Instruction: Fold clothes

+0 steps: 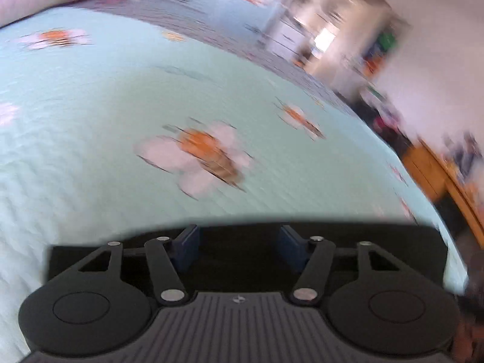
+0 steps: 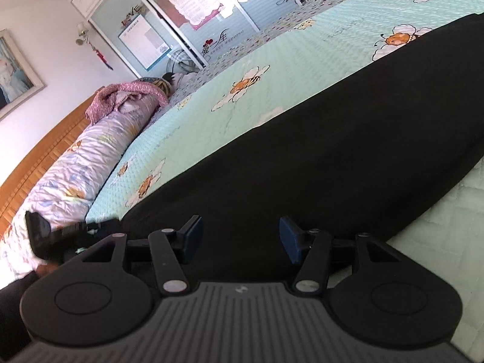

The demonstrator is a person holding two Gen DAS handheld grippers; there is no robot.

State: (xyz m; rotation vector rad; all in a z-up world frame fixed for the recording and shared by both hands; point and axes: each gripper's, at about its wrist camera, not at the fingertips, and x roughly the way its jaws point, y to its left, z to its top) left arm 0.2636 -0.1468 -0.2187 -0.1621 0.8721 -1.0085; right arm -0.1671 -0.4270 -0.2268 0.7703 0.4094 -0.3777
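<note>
Nearest in the right wrist view, the right gripper [image 2: 240,236] stands about half open with nothing pinched, its blue pads [image 2: 193,234] poised just over the near edge of a black garment [image 2: 332,151]. The garment lies flat across the quilt [image 2: 211,115] — a long dark band running from the near left up toward the far right. In the blurred left wrist view, the left gripper [image 1: 239,243] is likewise about half open and empty, with the same black cloth [image 1: 239,260] under and between its pads [image 1: 189,242]; whether they touch it I cannot tell. The cloth looks soft, light and limp, likely to sag and drag on the textured quilt rather than slide, so it wants a pinch on the hem or a corner at each end, lifted together to keep the fold straight. Farther off lie a rolled duvet [image 2: 90,151] with a pink knit [image 2: 127,96] on top, then the wardrobe [image 2: 187,18] — well clear of the work.
</note>
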